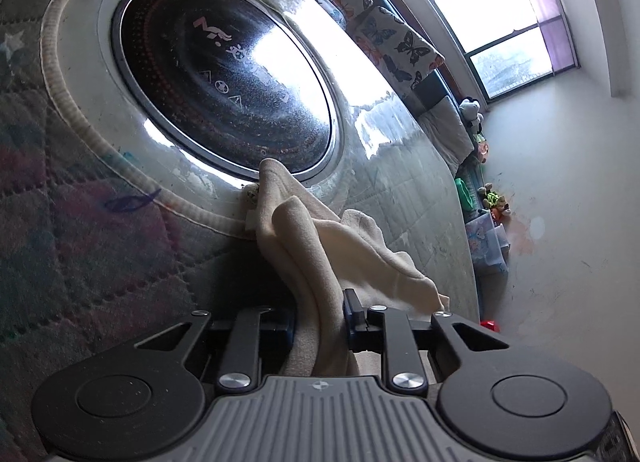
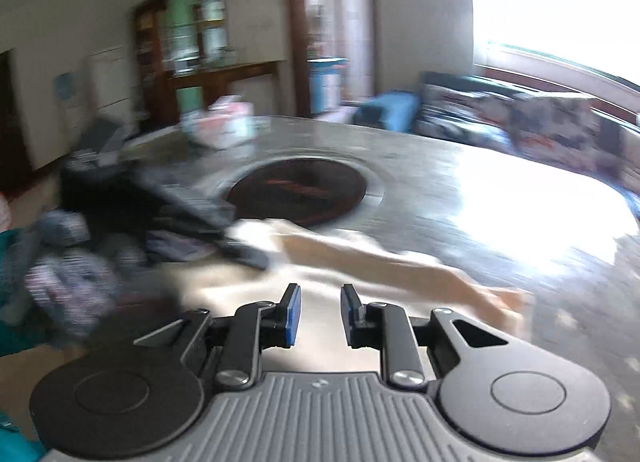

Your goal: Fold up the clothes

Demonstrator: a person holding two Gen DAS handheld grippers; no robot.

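A cream cloth (image 1: 320, 229) stands bunched up from between the fingers of my left gripper (image 1: 320, 322), which is shut on it just above the glossy table (image 1: 400, 165). In the blurred right wrist view the same cream cloth (image 2: 380, 262) lies stretched across the table (image 2: 500, 189), beyond my right gripper (image 2: 320, 314). The right gripper's blue pads (image 2: 294, 314) stand a little apart with nothing between them. A dark blurred shape that looks like my left gripper (image 2: 240, 250) meets the cloth's left end.
A round black cooktop (image 1: 224, 73) is set into the table's middle. A quilted cover (image 1: 80, 242) hangs around the table's edge. Dark patterned clothes (image 2: 68, 282) are heaped at the left. A pale bag (image 2: 220, 125) sits at the far side. Butterfly cushions (image 1: 396, 37) line a sofa.
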